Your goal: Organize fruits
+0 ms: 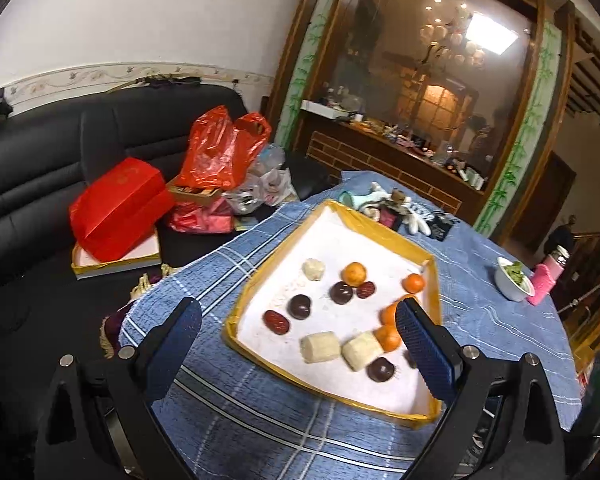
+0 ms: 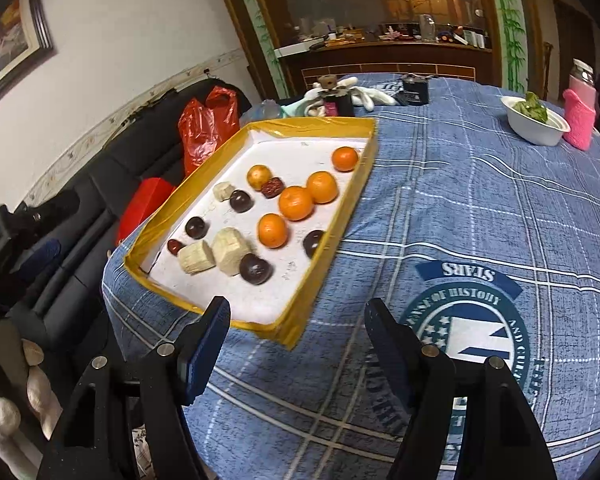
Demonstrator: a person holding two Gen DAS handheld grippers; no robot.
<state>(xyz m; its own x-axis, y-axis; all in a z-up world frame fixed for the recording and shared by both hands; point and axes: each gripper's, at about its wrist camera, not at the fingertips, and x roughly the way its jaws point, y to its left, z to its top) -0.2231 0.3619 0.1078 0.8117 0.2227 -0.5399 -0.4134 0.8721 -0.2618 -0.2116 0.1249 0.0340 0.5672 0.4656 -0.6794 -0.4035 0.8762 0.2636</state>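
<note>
A shallow tray [image 1: 260, 276] [image 2: 332, 220] with a yellow rim and white floor lies on the blue checked cloth. In it are several oranges [image 2: 295, 202] [image 1: 354, 273], several dark round fruits [image 2: 255, 268] [image 1: 299, 306], red dates [image 1: 277, 322] [image 2: 272, 187] and pale peeled chunks [image 2: 231, 246] [image 1: 320, 347]. My left gripper [image 1: 298, 320] hovers open above the tray's near part, its right finger [image 1: 424, 348] hiding some fruit. My right gripper [image 2: 298, 330] stands open over the tray's near corner and the cloth, with nothing between its fingers.
A white bowl of greens [image 2: 536, 120] [image 1: 514, 278] and a pink-sleeved bottle [image 2: 579, 116] stand at the table's far right. Gloves and small items [image 2: 360, 94] lie behind the tray. A black sofa [image 1: 32, 184] with red bags and boxes [image 1: 120, 208] flanks the table's left.
</note>
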